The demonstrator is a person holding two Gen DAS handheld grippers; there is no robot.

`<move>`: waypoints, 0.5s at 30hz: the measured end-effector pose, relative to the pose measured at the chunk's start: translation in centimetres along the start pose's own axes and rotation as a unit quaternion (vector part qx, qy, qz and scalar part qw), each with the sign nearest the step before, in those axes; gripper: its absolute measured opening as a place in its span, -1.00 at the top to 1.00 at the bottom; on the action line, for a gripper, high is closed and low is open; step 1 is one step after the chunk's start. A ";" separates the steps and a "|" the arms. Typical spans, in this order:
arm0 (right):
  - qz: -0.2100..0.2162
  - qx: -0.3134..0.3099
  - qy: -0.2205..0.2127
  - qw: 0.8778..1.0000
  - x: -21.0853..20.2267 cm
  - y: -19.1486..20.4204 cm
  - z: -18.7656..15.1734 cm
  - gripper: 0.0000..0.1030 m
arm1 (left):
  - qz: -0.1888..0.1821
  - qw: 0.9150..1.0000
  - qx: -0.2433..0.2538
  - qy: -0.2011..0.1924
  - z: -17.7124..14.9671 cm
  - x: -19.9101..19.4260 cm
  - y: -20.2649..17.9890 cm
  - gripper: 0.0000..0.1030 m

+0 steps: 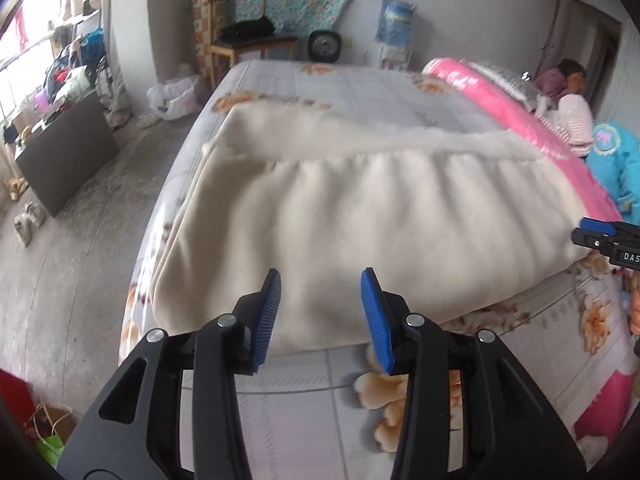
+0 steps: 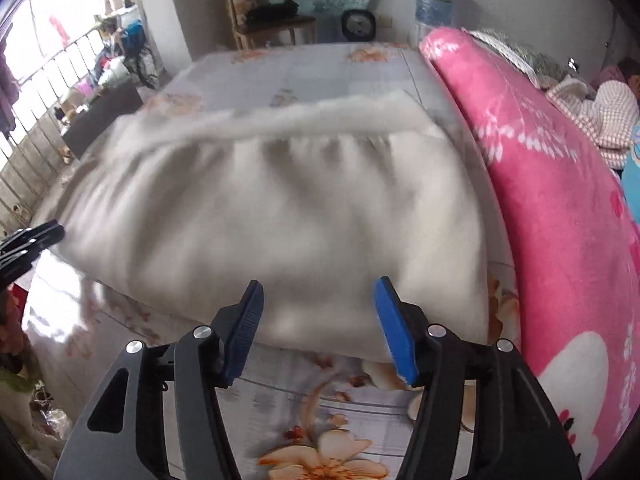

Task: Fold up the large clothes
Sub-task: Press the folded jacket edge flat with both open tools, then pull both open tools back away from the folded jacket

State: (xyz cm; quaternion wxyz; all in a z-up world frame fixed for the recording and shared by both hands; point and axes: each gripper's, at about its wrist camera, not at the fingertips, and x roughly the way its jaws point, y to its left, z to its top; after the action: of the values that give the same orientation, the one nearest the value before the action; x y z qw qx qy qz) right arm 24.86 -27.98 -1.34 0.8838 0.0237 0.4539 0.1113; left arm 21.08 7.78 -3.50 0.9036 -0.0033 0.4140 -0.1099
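Both jaws parted, nothing held: left gripper (image 1: pixel 320 280) and right gripper (image 2: pixel 318 292) hover over the folded cream garment (image 1: pixel 360 216) on the bed (image 1: pixel 304 400); pink blanket (image 2: pixel 560 200) crowds the right gripper's right side.

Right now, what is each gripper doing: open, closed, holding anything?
Left gripper: open, jaws apart above the near edge of the folded cream fleece garment, holding nothing.
Right gripper: open, jaws apart over the same garment, holding nothing.
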 end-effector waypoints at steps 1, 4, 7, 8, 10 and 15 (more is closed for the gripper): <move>0.019 -0.008 -0.010 1.000 -0.1 1.5 0.4 -0.11 | -0.008 1.000 0.008 -0.006 0.2 -0.2 -0.5 0.19; 0.042 -0.050 -0.009 0.998 1.8 5.5 0.6 -0.12 | -0.002 0.999 0.042 0.004 0.8 0.8 -3.1 0.03; 0.027 -0.063 0.025 0.997 5.7 7.4 -0.7 -0.30 | 0.018 0.998 0.039 0.052 0.0 3.8 -4.0 -0.05; 0.022 -0.067 0.016 0.997 5.2 7.6 -0.9 -0.31 | 0.020 0.998 0.038 0.040 -0.3 3.8 -4.0 -0.05; 0.023 -0.060 0.018 0.998 3.8 7.4 -0.7 -0.30 | 0.016 0.999 0.031 0.037 -0.3 2.8 -3.7 -0.04; -0.039 0.005 -0.034 0.999 -0.8 2.2 -1.4 -0.33 | 0.036 0.999 -0.002 -0.005 -0.3 -0.2 -0.5 -0.19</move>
State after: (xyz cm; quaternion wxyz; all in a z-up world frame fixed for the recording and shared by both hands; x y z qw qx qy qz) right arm 22.91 -26.05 -1.18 0.9023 0.0138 0.4246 0.0734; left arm 20.65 7.39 -3.48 0.9090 0.0088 0.4096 -0.0763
